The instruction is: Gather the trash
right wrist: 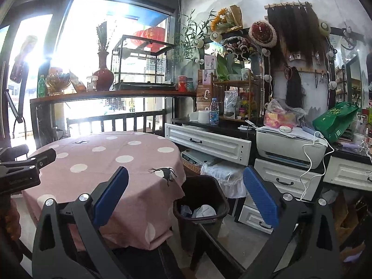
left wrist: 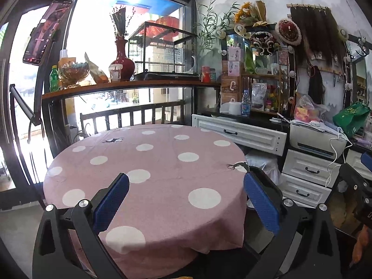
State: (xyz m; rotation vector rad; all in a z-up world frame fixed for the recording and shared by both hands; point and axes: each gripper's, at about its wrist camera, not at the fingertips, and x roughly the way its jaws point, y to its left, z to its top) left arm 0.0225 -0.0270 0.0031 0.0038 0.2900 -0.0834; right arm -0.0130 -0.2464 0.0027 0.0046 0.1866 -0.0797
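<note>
Found the left gripper (left wrist: 186,176) with its blue fingers (left wrist: 111,202) spread wide and nothing between them. Found the right gripper (right wrist: 185,169) just as wide and just as empty.

Looked out past the left fingers over the round surface (left wrist: 151,162) in its pink spotted cloth. Made out no loose scrap anywhere on that cloth in either view.

Looked out past the right fingers and met the dark bin (right wrist: 223,205) on the floor, just beside the surface's right edge and low between the two pads. Saw crumpled white and bluish trash (right wrist: 204,210) already lying inside it; could not tell what the pieces were.

Judged the right gripper the nearer to the bin, which lay ahead of it and below. Judged the left gripper to be squared up to the bare cloth instead.

Got the open mouth of the bin and its contents from the right wrist view alone. Could not pick the bin out with confidence in the left wrist view. Gained from that view only the fuller sweep of the cloth, enough to judge the collecting close to finished.
</note>
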